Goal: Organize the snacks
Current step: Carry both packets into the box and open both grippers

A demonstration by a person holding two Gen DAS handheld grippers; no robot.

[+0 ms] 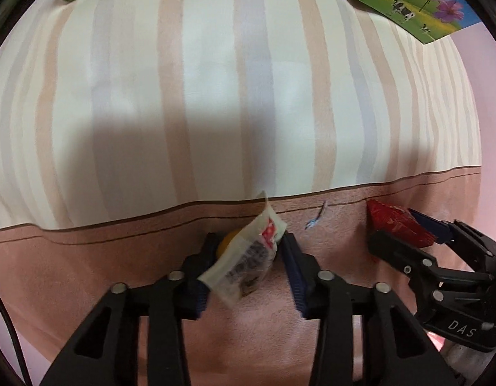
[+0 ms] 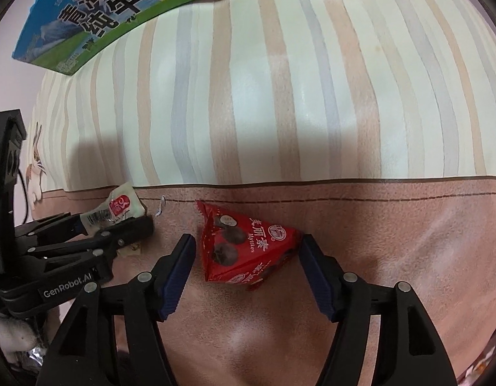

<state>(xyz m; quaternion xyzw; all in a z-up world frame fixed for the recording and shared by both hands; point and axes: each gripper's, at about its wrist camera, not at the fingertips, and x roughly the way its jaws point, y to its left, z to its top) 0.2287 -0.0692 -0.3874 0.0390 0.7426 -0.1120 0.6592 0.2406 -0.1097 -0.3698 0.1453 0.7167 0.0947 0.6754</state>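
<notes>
Two handheld grippers point down at a cloth-covered table (image 1: pixel 215 112), side by side. The left gripper (image 1: pixel 251 257) has its fingers clenched on a small white snack packet (image 1: pixel 248 260), tilted between them. The right gripper (image 2: pixel 248 257) grasps a red triangular chocolate pouch (image 2: pixel 244 251), touching both pads. A green milk carton (image 2: pixel 96 16) lies at the far edge.

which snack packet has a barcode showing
The white packet in the left gripper; the red triangular packet shows only chocolate balls and lettering.
</notes>
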